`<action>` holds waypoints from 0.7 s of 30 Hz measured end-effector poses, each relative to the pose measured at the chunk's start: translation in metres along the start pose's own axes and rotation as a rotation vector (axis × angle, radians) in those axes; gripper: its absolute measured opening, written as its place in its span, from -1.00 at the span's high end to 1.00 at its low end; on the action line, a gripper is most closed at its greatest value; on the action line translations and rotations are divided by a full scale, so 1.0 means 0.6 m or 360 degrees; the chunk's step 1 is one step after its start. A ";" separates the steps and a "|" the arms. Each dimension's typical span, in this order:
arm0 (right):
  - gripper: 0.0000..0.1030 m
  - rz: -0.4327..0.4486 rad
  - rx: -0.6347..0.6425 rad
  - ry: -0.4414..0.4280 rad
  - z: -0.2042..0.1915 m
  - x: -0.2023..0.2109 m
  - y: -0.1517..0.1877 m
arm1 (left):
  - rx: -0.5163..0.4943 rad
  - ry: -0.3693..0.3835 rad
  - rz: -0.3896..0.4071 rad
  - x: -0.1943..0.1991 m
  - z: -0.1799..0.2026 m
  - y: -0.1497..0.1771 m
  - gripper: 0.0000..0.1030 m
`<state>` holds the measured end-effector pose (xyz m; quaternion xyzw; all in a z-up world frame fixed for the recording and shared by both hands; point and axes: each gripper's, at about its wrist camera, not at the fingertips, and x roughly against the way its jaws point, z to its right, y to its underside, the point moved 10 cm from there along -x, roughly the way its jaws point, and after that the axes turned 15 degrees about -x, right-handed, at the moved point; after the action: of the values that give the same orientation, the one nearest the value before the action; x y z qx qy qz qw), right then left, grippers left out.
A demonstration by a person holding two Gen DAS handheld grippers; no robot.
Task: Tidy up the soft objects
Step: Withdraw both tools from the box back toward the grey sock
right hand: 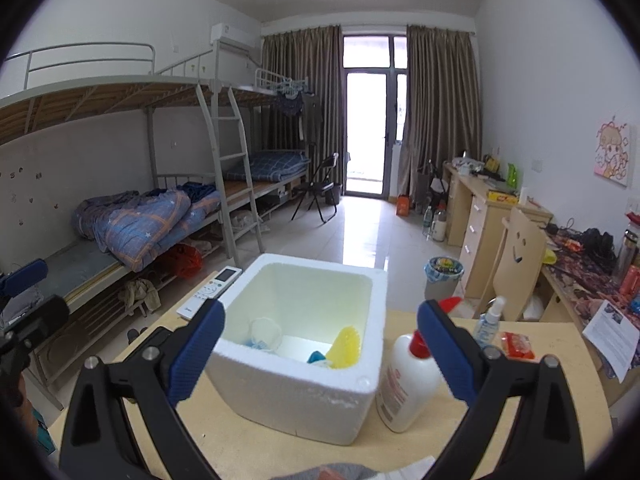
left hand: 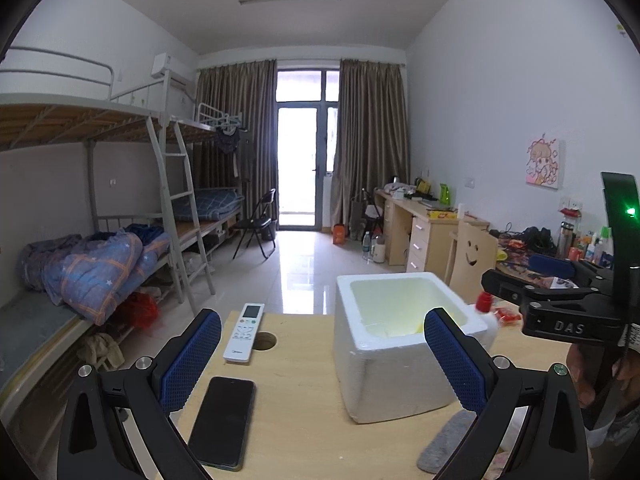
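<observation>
Both the left gripper (left hand: 322,358) and right gripper (right hand: 320,354) are held spread and empty, since soft pieces are collected in the white square foam box (right hand: 298,388) at 12 o'clock.

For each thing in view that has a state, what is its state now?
Foam box: no lid on it, upright, small items inside.
Phone: screen dark, lying flat.
Lotion bottle: upright, red cap closed.
Spray bottle: upright.
Left gripper: open, holds nothing.
Right gripper: open, holds nothing.
</observation>
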<state>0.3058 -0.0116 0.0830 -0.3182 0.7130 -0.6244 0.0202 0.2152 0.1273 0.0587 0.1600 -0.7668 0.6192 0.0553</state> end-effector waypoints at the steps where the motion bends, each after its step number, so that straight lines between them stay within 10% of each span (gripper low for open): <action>1: -0.92 0.0014 0.0005 -0.0002 -0.003 0.009 -0.001 | -0.0001 0.0009 0.0006 0.008 0.006 -0.002 -0.98; 21: -1.00 0.0292 0.0068 0.0040 0.011 0.217 0.011 | -0.0042 0.0067 0.0196 0.157 0.073 -0.025 -0.98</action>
<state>0.2017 -0.0795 0.1237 -0.2434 0.7260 -0.6388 0.0752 0.1359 0.0652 0.0894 0.0988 -0.7820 0.6144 0.0354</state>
